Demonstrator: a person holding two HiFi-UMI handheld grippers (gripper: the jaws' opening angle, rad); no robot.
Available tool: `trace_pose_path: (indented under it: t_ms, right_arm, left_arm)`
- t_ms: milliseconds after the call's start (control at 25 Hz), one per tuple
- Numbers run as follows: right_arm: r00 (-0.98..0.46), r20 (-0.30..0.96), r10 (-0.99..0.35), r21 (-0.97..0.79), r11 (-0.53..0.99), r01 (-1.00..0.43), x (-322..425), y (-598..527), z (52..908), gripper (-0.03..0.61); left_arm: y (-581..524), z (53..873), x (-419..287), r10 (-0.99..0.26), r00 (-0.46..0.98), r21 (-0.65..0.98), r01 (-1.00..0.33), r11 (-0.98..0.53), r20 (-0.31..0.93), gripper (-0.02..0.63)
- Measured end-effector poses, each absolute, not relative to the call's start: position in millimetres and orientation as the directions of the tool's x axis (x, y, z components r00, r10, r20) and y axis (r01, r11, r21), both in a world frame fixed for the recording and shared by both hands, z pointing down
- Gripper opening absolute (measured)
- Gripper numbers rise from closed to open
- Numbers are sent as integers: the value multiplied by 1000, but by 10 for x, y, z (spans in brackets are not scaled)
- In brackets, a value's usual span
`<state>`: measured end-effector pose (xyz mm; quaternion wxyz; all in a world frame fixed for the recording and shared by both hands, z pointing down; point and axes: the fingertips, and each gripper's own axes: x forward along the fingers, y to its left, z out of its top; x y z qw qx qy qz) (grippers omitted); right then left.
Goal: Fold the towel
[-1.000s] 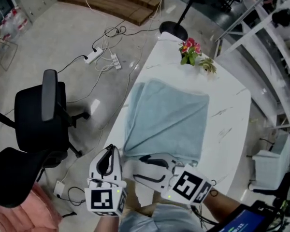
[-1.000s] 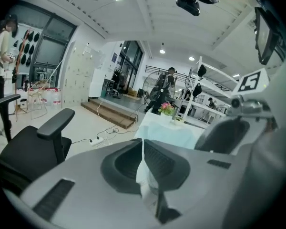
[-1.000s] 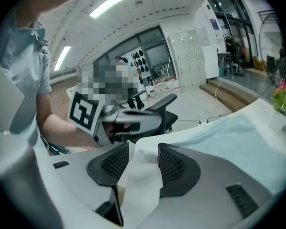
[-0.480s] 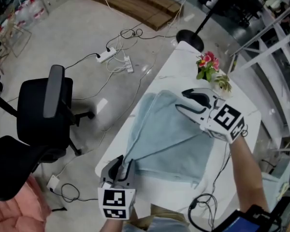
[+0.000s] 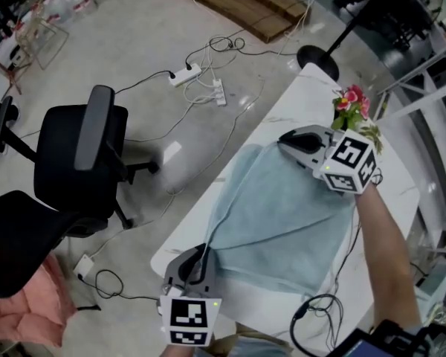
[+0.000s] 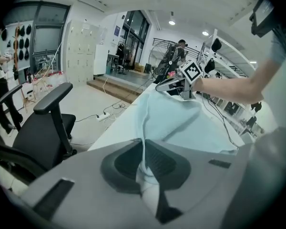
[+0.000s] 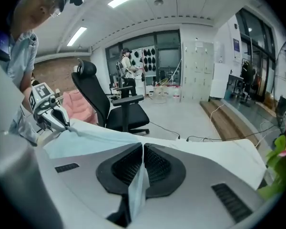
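Head view: one towel (image 5: pixel 282 214), one counter (image 5: pixel 180 238); left gripper (image 5: pixel 195 257) at towel's near corner by counter edge, right gripper (image 5: pixel 288 141) at far corner | Left gripper view: jaws just closed, clamped on towel | Right gripper view: jaws just closed, clamped on towel; open floor (image 7: pixel 181 116) ahead.

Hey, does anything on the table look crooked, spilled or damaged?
Nothing spilled or damaged. The towel lies rumpled, a raised crease running between the left gripper and the right gripper, whose jaws have just been closing on its near and far corners.
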<state>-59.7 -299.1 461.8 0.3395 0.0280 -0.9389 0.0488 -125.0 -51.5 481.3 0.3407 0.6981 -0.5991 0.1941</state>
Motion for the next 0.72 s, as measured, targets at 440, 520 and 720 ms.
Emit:
trace_pose_path:
  t_ms: [440,520,720]
  right_arm:
    - [-765,644,-1,-59,997,-51,-582,-2943,4643,35]
    - [-811,584,-28,-35,998,-59,-577,-2916,4418,34]
    - [-868,489,-84,46,996,-70,-664,-2859,3954,38]
  left_arm:
    - [-462,4710,-1199,-723,192,239,-970,-38,663,25]
    - [-427,4612,-1180,-736,195,251,-967,-35,648,25]
    - [-288,4308,-1156,-762,206,298,-954,-18,614,25]
